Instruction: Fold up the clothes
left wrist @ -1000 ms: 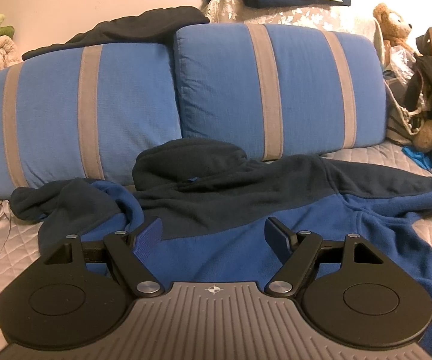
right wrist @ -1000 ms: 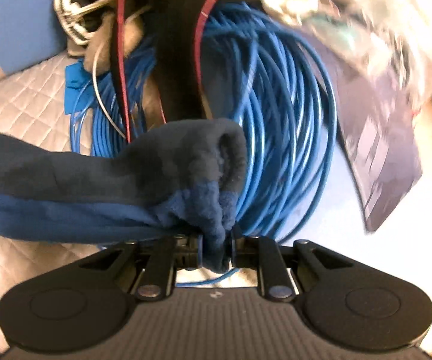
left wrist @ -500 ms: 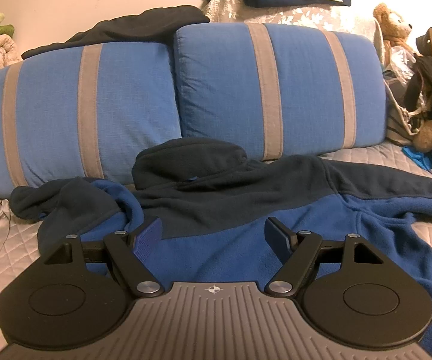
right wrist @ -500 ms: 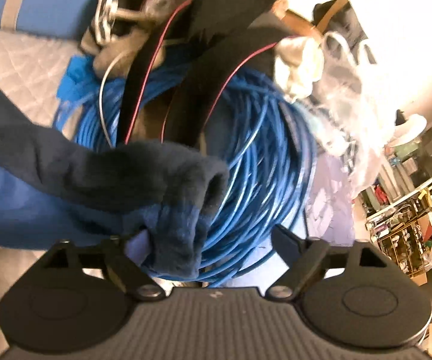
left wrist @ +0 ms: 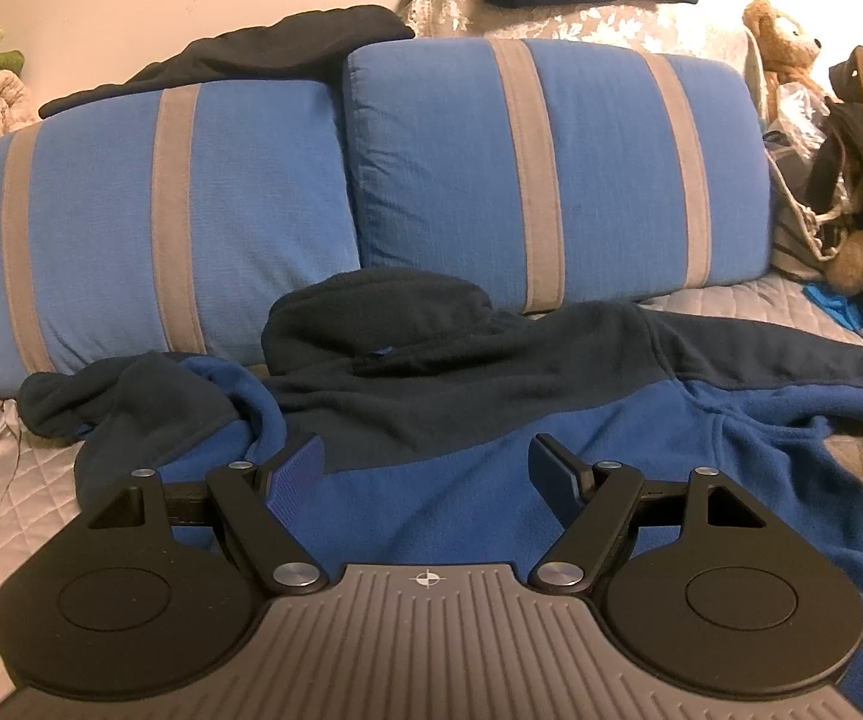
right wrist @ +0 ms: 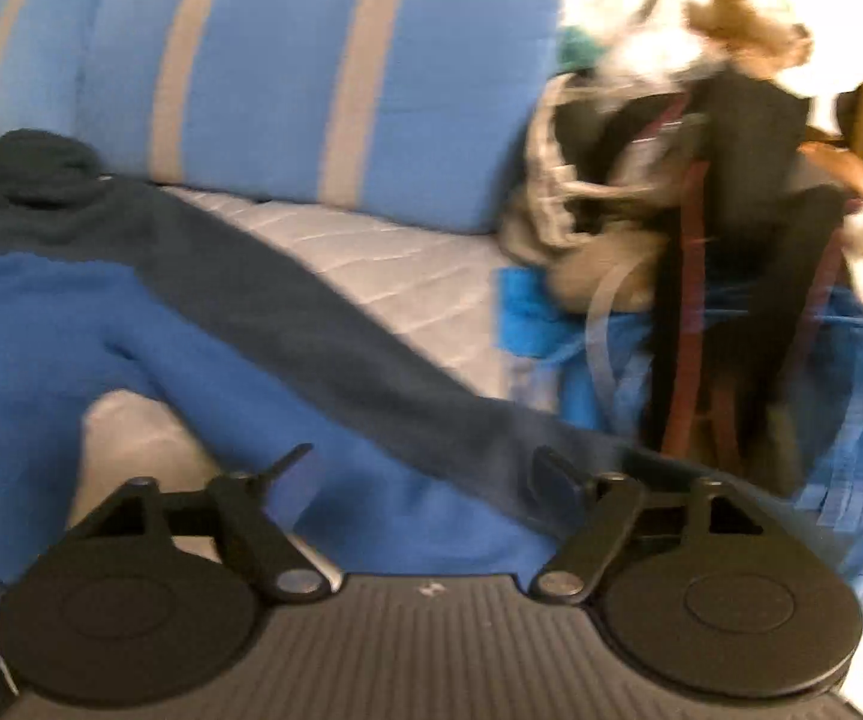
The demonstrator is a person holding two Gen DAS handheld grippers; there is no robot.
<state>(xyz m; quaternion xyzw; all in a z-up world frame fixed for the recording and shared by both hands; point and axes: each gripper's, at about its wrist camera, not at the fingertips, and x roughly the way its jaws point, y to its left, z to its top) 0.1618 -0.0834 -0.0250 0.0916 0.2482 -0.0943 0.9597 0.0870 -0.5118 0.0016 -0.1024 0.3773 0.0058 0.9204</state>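
A blue fleece hoodie with navy hood and shoulders (left wrist: 479,420) lies face down on the quilted bed, hood toward the pillows. Its right sleeve (right wrist: 323,348) stretches out flat to the right. Its left sleeve (left wrist: 149,396) lies bunched near the left pillow. My left gripper (left wrist: 425,462) is open and empty, low over the hoodie's back. My right gripper (right wrist: 425,474) is open and empty, just above the right sleeve near its cuff end.
Two blue pillows with grey stripes (left wrist: 551,168) stand behind the hoodie, with dark clothes on top (left wrist: 263,54). At the right lie a coil of blue cable (right wrist: 851,420), black straps (right wrist: 731,240), bags and a teddy bear (left wrist: 785,48). Grey quilted bedding (right wrist: 407,264) lies under everything.
My right gripper opened and let go of the sleeve cuff, then swung left and back. The sleeve now lies flat on the bed. My left gripper stayed still and open.
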